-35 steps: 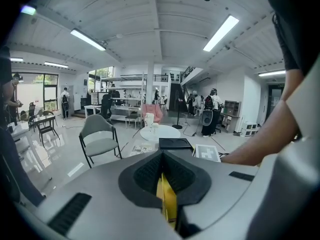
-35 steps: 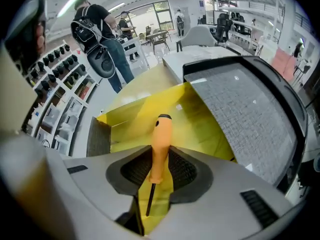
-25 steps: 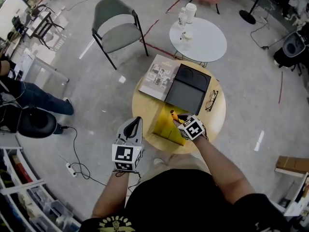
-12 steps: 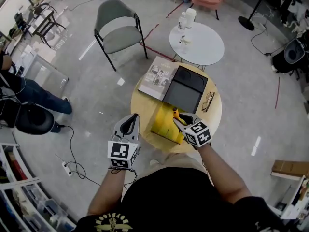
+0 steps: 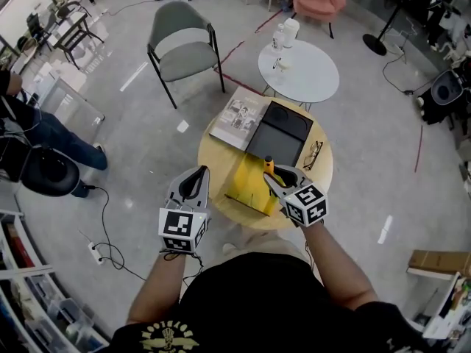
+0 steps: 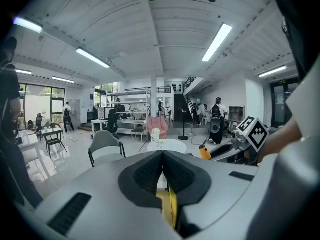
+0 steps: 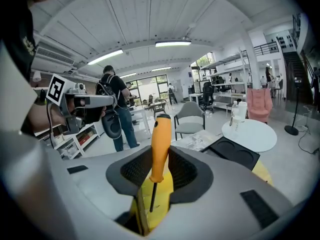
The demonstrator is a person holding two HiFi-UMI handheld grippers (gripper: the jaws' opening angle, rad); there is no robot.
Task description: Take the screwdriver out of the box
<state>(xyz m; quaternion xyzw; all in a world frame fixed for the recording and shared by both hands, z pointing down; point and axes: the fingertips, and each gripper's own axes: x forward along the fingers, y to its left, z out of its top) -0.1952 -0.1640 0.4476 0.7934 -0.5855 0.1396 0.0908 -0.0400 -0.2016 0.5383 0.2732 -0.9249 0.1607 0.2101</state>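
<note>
Raised since the earlier frame, the right gripper (image 5: pixel 275 176) holds the orange screwdriver (image 7: pixel 159 145) upright over the yellow box (image 5: pixel 249 190) at frame centre, its pads clamped on the handle. At lower left, the left gripper (image 5: pixel 196 176) hovers with its jaws together, empty.

lighting: bright, even, diffuse. source: ceiling strip lights (image 7: pixel 172 43) high above the round wooden table (image 5: pixel 215 164), plus daylight from windows (image 6: pixel 35 104) far left of the table. shadows beneath the table are soft and faint. the floor (image 5: pixel 147 145) around the table carries pale glare streaks. strong barrel distortion at all edges; gripper-view corners vignette to black. the screwdriver (image 7: pixel 160 144) above the table renders sharp.
</note>
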